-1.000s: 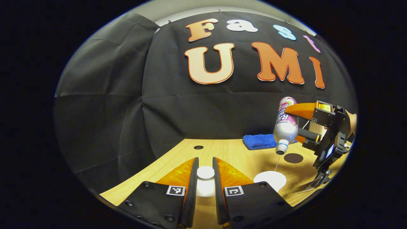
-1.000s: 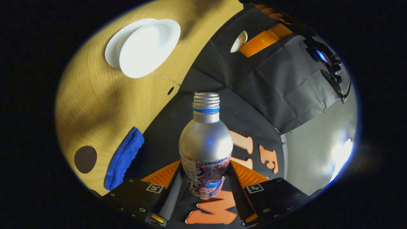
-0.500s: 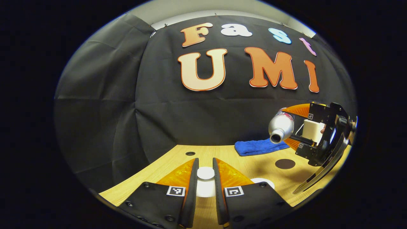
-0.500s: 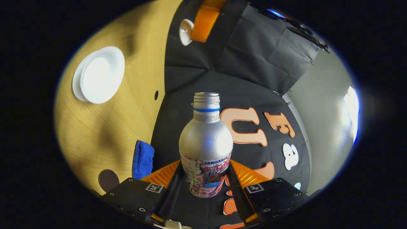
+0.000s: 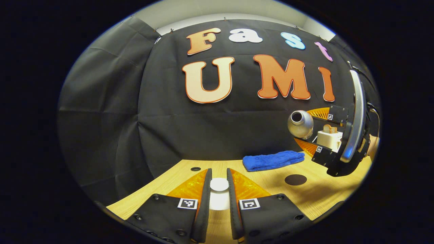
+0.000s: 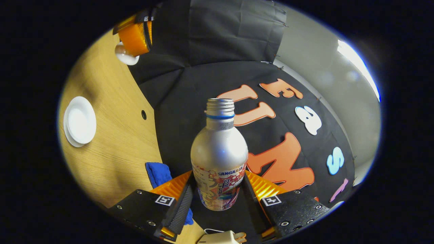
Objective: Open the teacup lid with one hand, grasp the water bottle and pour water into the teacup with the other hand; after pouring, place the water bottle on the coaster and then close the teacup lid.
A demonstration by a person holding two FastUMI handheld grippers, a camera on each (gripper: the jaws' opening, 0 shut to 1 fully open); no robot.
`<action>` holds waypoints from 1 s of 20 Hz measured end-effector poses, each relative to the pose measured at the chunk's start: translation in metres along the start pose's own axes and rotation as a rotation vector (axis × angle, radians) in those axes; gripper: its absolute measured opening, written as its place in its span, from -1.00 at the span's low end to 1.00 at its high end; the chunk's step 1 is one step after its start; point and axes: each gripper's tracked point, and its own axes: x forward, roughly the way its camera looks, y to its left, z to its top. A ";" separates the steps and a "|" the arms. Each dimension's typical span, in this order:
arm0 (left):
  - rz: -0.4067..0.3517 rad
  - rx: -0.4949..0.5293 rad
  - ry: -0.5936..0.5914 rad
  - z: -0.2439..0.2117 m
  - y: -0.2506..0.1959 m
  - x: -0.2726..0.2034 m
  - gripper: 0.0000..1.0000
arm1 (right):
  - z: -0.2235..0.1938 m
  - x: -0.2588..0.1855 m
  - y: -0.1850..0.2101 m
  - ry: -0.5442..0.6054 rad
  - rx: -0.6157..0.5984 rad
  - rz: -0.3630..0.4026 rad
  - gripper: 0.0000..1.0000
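Note:
In the left gripper view my left gripper [image 5: 219,173] is shut on the knob of the white teacup lid [image 5: 219,185], held above the table. At the right my right gripper [image 5: 310,130] holds the silver water bottle [image 5: 300,123] in the air, its open mouth facing this way. The brown coaster [image 5: 295,179] lies on the wood below it. In the right gripper view my right gripper [image 6: 218,176] is shut on the labelled body of the bottle [image 6: 219,149]. The open white teacup [image 6: 80,119] sits on its saucer at the far left. The left gripper [image 6: 133,47] and lid [image 6: 126,58] hang at the top left.
A folded blue cloth [image 5: 274,160] lies at the back of the wooden table [image 5: 257,176], beside the coaster and against the black wall. The table has a small round hole [image 5: 195,168] near its far left edge. The cloth [image 6: 157,173] also lies below the bottle.
The bottle has swung up from mouth-down over the cup to about level, and the thin water stream has stopped. The right gripper rose. The left gripper still holds the lid.

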 end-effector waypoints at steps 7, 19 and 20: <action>-0.031 0.000 -0.008 0.008 -0.018 0.002 -0.39 | -0.034 -0.003 -0.001 0.114 0.319 0.032 0.57; -0.088 -0.027 0.005 0.004 -0.049 0.005 -0.39 | -0.094 -0.007 0.044 0.317 0.861 0.154 0.57; -0.091 -0.027 0.009 0.003 -0.052 0.006 -0.39 | -0.095 -0.006 0.049 0.330 0.887 0.167 0.57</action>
